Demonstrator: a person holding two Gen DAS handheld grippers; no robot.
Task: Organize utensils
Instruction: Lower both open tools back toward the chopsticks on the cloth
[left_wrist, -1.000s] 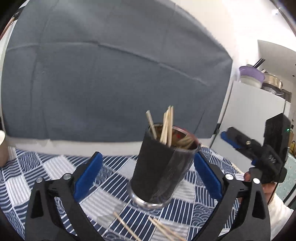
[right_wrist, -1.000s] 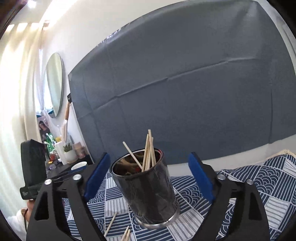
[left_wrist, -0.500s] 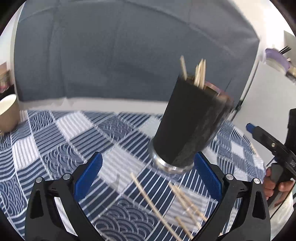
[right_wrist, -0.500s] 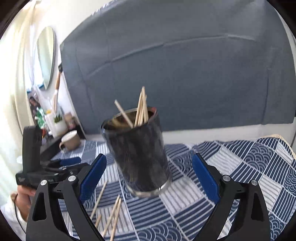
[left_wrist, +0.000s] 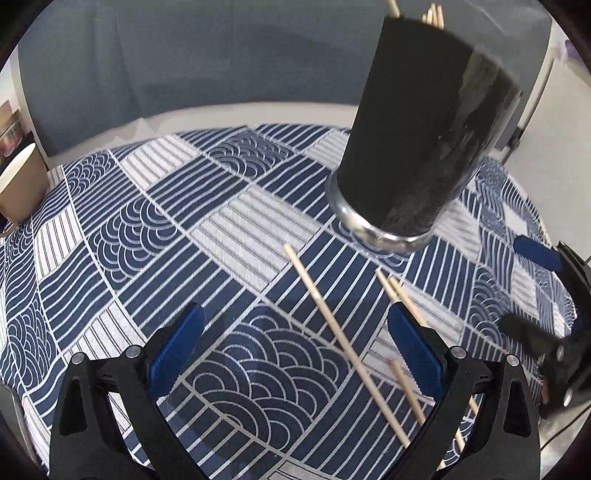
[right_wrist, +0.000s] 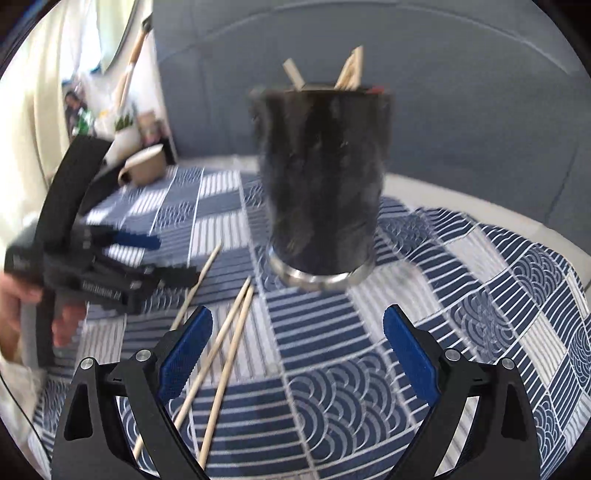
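A black cup with a steel base (left_wrist: 424, 147) (right_wrist: 321, 184) stands upright on the blue-and-white patterned cloth (left_wrist: 166, 229) and holds several wooden chopsticks. More chopsticks (left_wrist: 343, 343) (right_wrist: 225, 350) lie loose on the cloth in front of the cup. My left gripper (left_wrist: 295, 350) is open above the cloth, with one long chopstick running between its fingers, untouched. My right gripper (right_wrist: 295, 347) is open too, a pair of chopsticks lying just by its left finger (right_wrist: 184, 354). Each view shows the other gripper at its edge.
A beige mug (left_wrist: 18, 184) (right_wrist: 144, 170) sits at the cloth's far left corner. A grey fabric backdrop (left_wrist: 221, 55) hangs behind the table. A person's hand (right_wrist: 22, 306) holds the left gripper's handle. A shelf with small items (right_wrist: 110, 122) stands at left.
Both grippers have tilted down and drawn back from the cup toward the loose chopsticks on the cloth. Both stayed open, and the cup has not moved.
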